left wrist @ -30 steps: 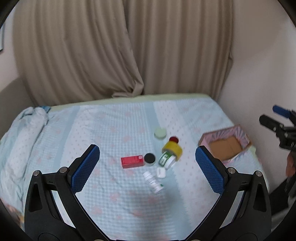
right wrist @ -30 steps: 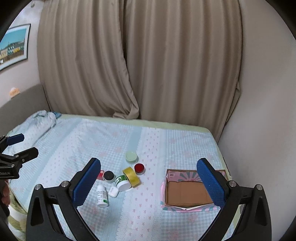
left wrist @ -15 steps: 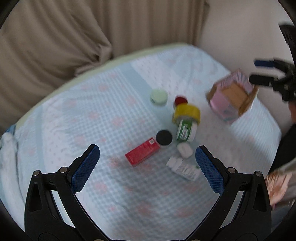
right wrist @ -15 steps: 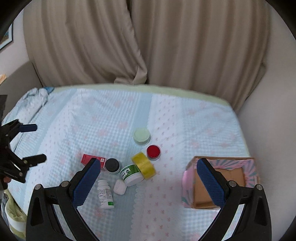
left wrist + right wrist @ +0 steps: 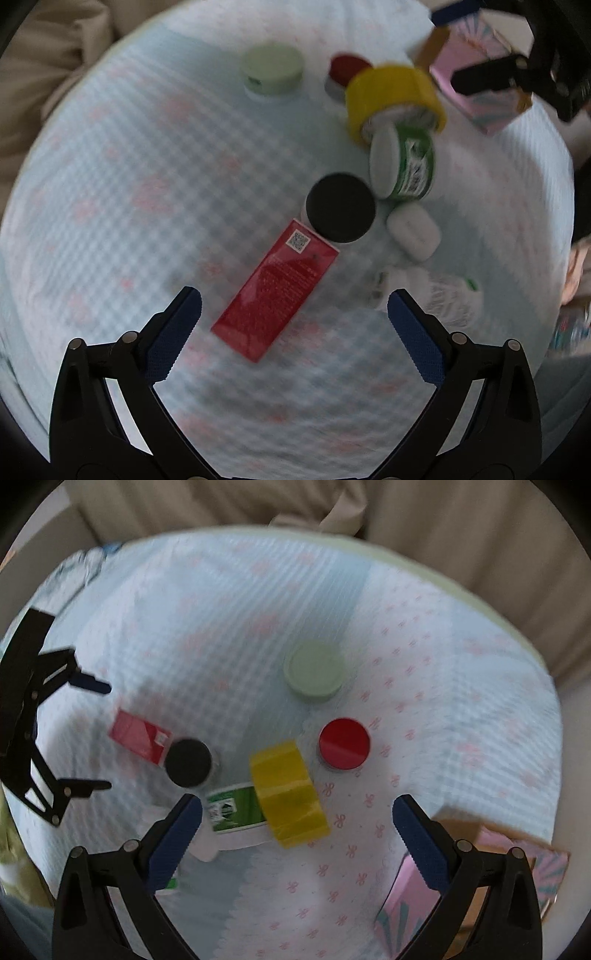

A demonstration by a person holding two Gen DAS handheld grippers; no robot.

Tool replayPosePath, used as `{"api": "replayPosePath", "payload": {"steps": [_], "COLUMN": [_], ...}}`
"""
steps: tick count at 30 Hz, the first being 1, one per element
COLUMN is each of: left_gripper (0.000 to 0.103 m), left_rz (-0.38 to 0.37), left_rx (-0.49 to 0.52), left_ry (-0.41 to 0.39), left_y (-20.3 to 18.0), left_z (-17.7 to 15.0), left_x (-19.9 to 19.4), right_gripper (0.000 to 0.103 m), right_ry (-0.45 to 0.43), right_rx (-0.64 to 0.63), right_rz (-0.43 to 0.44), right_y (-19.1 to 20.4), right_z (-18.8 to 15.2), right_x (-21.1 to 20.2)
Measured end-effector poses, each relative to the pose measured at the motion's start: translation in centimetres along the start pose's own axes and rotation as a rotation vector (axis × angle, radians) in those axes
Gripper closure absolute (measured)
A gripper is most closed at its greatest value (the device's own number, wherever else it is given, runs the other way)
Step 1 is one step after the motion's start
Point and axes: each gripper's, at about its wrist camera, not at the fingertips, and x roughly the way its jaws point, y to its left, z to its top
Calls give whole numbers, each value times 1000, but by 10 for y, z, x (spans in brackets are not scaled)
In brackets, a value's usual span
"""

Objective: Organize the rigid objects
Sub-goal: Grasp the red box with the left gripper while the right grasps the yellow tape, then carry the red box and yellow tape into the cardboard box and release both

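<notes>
A small pile of items lies on the bed. My left gripper is open just above the near end of the red box, empty. A black-lidded jar touches the box's far end. A green-labelled jar lies on its side against a yellow tape roll. My right gripper is open over the yellow tape roll and green-labelled jar, holding nothing. Beyond them sit a red-lidded jar and a pale green lid.
A pink open cardboard box stands at the right, near the bed's edge. A white case and a white pill bottle lie by the red box. Beige curtains hang behind the bed.
Both grippers have dropped closer to the pile; the items now look much larger. The left gripper has come over the red box, the right over the tape roll. Both stay open.
</notes>
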Motion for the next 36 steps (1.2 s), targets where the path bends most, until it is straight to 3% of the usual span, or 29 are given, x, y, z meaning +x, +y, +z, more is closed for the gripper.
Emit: {"api": "replayPosePath", "payload": {"steps": [6,14,17,20,23,28,36], "left_gripper": [7,20,30,51,54,55,57], "left_rz": [-29,-71,-69,-37,-74,-75,-91], "left_rx": [67,82,87,105,95,89,-18], "left_ry": [85,134,144,143,145,139,123], "left_y": [4,1,3,7,17,27,50], "left_z": [5,5,7,8,12,9,-5], "left_x": [37,66,76,85,87,82,55], "right_gripper": [17,19,38,64,64,65,65], "right_ry": [129,204,243,284,285,270,258], "right_rx": [-119,-215,-247,-260,-281,-281,-254], "right_rz": [38,78,88,129,115,90,21], "right_y": [-9,-6,-1,1,5,12,12], "right_z": [9,14,14,13,14,19,28], "right_x": [45,63,70,77,78,76,58]}}
